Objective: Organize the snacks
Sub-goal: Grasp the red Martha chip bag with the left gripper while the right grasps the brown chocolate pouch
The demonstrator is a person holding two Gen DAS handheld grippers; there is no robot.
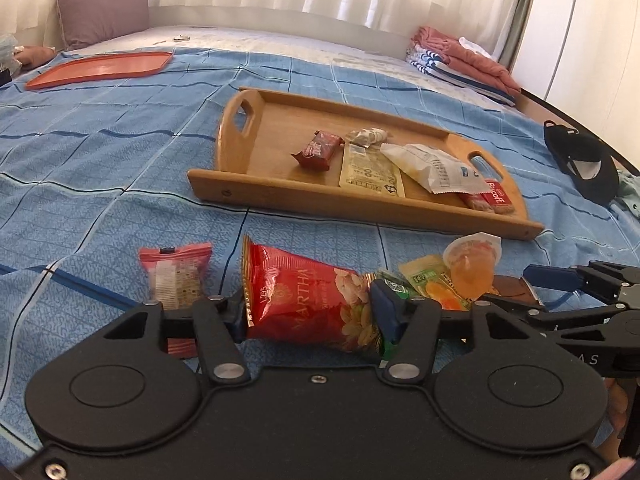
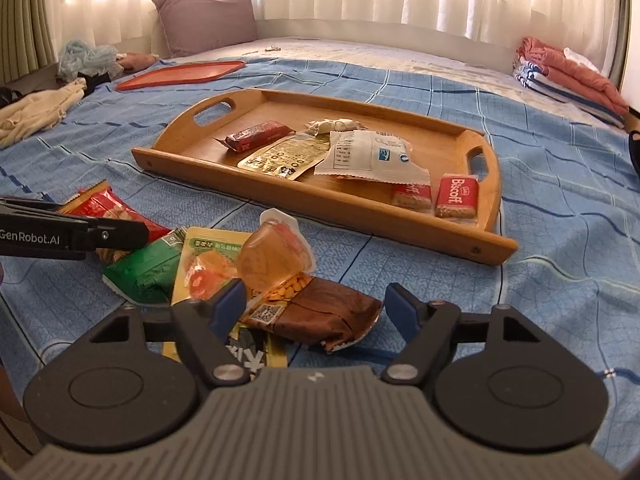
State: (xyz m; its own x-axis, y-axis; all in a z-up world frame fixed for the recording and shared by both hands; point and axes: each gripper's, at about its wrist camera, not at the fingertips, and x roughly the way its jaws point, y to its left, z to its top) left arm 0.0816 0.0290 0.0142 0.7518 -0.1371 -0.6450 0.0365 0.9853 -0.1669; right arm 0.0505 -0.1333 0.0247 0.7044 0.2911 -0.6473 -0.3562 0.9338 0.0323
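MARTHA bag point(image 1: 316, 304) pinched by left gripper point(image 1: 312, 314) | right gripper point(image 2: 312, 308) spread | Biscoff point(image 2: 456, 198) on tray point(image 2: 320, 208)

Smooth wooden tray point(image 2: 344, 216) — glossy foil nut bag point(image 1: 312, 300) — woven cloth bedspread point(image 1: 100, 168)

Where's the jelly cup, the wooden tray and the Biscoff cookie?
jelly cup point(image 2: 276, 260): right wrist view, orange side wall.
wooden tray point(image 2: 320, 204): right wrist view, near rim.
Biscoff cookie point(image 2: 456, 197): right wrist view, red label.
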